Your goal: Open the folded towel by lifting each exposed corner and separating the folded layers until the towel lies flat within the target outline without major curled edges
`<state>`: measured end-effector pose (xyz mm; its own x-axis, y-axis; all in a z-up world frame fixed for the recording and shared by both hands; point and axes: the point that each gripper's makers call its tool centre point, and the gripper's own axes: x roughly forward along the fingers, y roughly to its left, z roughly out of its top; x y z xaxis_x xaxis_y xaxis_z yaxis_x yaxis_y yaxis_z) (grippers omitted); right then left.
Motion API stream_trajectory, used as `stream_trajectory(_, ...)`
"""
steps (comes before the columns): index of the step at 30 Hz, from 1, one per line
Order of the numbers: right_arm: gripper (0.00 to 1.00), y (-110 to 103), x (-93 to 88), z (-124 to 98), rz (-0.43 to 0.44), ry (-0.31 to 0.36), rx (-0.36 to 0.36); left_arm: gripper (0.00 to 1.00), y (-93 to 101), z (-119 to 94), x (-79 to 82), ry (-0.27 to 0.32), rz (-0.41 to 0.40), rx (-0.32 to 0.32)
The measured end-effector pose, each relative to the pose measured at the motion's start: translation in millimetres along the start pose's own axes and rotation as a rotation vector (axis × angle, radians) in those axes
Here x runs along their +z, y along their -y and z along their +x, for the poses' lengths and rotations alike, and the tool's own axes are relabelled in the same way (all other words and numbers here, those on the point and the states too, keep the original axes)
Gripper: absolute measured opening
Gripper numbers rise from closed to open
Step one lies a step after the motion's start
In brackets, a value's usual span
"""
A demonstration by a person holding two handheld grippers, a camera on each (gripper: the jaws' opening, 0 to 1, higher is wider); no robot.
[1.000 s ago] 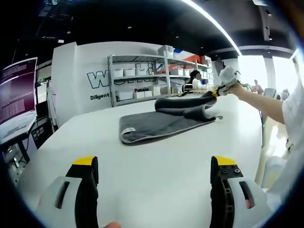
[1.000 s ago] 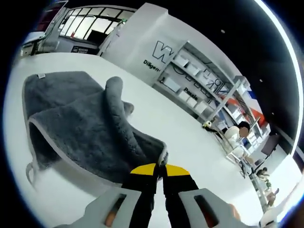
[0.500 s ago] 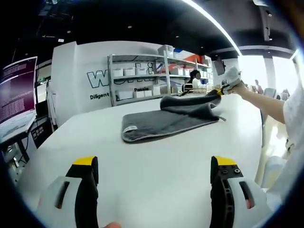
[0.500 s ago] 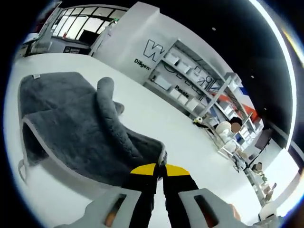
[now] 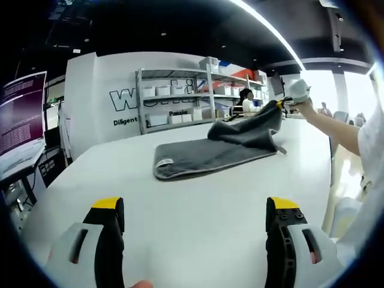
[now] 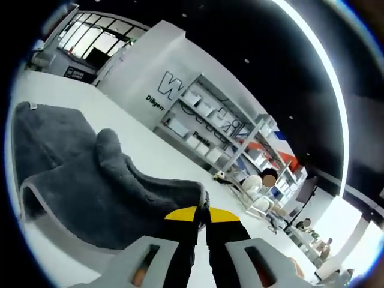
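On the white table (image 5: 198, 210), far side: grey towel (image 5: 207, 157), soft, limp, light. Right gripper (image 6: 201, 211) clamped on its hemmed corner, lifted; best hold there. Left gripper (image 5: 195, 210) jaws apart, idle.

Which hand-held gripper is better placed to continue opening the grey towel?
The right hand-held gripper: it is shut on a lifted corner of the towel. The left hand-held gripper is open and apart from the towel.
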<state>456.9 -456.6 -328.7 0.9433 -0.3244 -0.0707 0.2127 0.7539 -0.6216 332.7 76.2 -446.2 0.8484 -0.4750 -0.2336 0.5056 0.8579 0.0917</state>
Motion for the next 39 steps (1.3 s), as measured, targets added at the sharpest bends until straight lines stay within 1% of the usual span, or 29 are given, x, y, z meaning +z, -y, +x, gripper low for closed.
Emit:
stream_trajectory(15, 0.01, 36.2, -8.2, -9.1, 0.036, 0.013, -0.112, 0.97, -0.1, 0.8, -0.5, 0.001, -0.002, 0.000)
stream_trajectory(22, 0.01, 51.8, -18.6, -13.4, 0.053, -0.007, -0.149, 0.97, 0.6, 2.0, -1.0, -0.001, -0.001, -0.003)
stream_trajectory(31, 0.01, 62.4, -44.6, -23.1, 0.074, -0.058, -0.169, 0.97, 1.1, 2.7, -1.3, -0.002, -0.001, -0.006)
stream_trajectory(32, 0.01, 67.9, -61.5, -24.4, 0.080, -0.092, -0.178, 0.97, 2.4, 3.6, -1.3, -0.003, 0.000, -0.009)
stream_trajectory(39, 0.01, 73.6, -88.1, -27.8, 0.094, -0.147, -0.192, 0.97, 2.9, 4.3, -1.6, -0.007, 0.004, -0.010)
